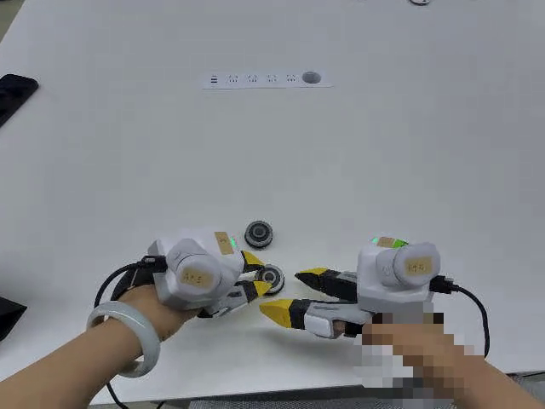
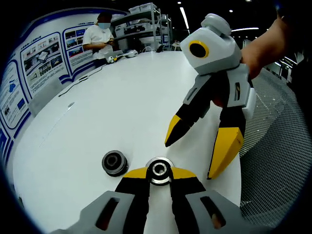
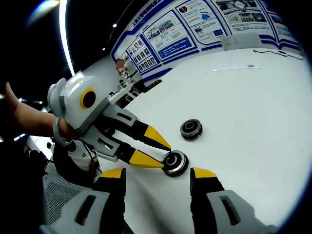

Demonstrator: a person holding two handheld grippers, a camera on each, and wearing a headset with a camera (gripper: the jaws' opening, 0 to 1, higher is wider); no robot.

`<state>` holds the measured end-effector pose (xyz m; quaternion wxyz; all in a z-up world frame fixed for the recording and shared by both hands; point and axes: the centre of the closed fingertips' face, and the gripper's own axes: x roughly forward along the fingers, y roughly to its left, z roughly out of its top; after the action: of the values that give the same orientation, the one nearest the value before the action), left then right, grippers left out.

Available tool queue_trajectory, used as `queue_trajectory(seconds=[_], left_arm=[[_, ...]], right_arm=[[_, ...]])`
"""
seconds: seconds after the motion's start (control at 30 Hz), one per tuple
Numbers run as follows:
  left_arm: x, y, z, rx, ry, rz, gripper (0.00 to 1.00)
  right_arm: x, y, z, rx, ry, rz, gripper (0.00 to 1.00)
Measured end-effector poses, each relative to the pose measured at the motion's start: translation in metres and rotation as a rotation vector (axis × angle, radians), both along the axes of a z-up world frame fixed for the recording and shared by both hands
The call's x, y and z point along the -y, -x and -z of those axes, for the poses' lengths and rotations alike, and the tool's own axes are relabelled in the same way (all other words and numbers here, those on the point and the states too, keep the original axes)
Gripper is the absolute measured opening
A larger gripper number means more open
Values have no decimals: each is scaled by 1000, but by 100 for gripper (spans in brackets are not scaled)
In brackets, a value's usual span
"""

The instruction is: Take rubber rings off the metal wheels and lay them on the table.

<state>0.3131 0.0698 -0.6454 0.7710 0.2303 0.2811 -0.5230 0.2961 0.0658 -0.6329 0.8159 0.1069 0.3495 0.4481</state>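
We see the left gripper (image 1: 258, 273) low over the white table (image 1: 383, 170). Its yellow-tipped jaws are drawn in close on the near wheel (image 1: 272, 278), a small metal one resting on the tabletop. In the left gripper view the two tips sit against either side of this near wheel (image 2: 159, 170). The right gripper (image 1: 294, 292) faces it from the opposite side with its jaws spread wide and nothing between them. Its tips are near the near wheel but apart from it. The far wheel (image 1: 259, 233), dark around its edge, lies flat on the table just beyond the near wheel and touches neither gripper. The near wheel looks shinier at its rim than the far wheel, but we cannot tell for sure from these views whether a rubber ring sits on it. Well up the table lies a white power strip (image 1: 266, 79).
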Motion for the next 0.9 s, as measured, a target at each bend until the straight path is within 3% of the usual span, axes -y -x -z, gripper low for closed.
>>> queue_trajectory(seconds=[0.3, 0.53, 0.9], left_arm=[[0, 0, 6, -11, -25, 11, 16], [2, -2, 7, -17, -20, 14, 14], [0, -2, 8, -33, -4, 4, 13]], right_arm=[[0, -1, 2, -8, -11, 9, 54], [-2, -1, 2, -17, -24, 10, 54], [-6, -8, 2, -56, -90, 36, 54]])
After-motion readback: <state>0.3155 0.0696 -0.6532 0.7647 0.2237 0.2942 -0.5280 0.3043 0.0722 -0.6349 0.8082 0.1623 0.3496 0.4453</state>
